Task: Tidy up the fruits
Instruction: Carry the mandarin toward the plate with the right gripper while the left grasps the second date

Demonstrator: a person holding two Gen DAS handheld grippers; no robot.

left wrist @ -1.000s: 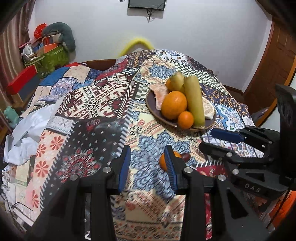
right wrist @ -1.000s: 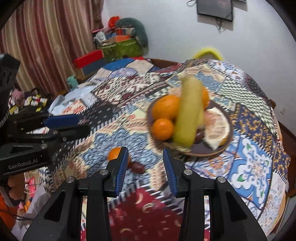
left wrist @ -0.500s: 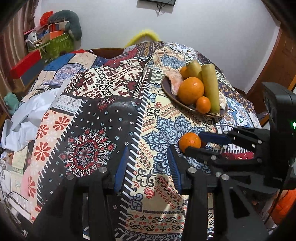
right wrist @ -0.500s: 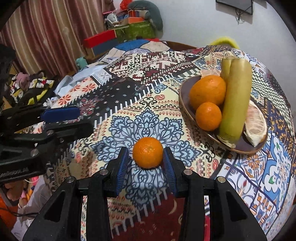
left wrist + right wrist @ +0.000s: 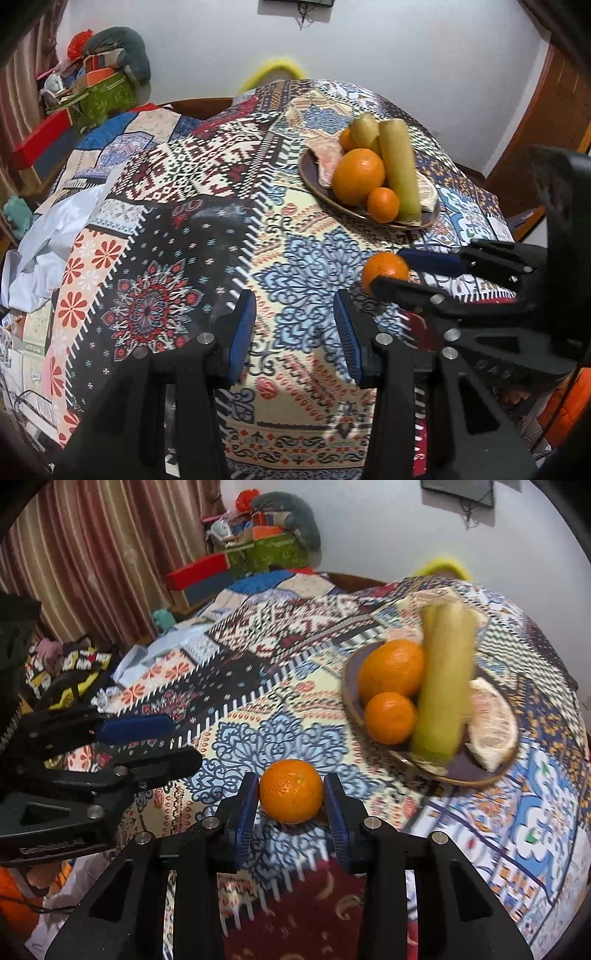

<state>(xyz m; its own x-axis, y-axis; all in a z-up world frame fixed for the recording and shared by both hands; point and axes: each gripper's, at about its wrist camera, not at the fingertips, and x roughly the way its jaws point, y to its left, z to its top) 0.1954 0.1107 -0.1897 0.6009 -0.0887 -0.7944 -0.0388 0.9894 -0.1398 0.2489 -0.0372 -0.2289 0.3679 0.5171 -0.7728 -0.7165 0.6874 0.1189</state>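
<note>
A small orange sits between the blue pads of my right gripper, which is shut on it just above the patterned cloth; it also shows in the left wrist view. A brown plate to the right holds a large orange, a small orange, a green-yellow banana and a pomelo slice. My left gripper is open and empty over the cloth, left of the right gripper.
A patchwork tablecloth covers the table. The plate also shows in the left wrist view. Boxes and clutter stand at the back left by the curtain. A white wall lies behind.
My right gripper has closed in on the small orange, which was loose on the cloth a second ago, and now grips it. My left gripper has stayed open, with the view shifting slightly.
</note>
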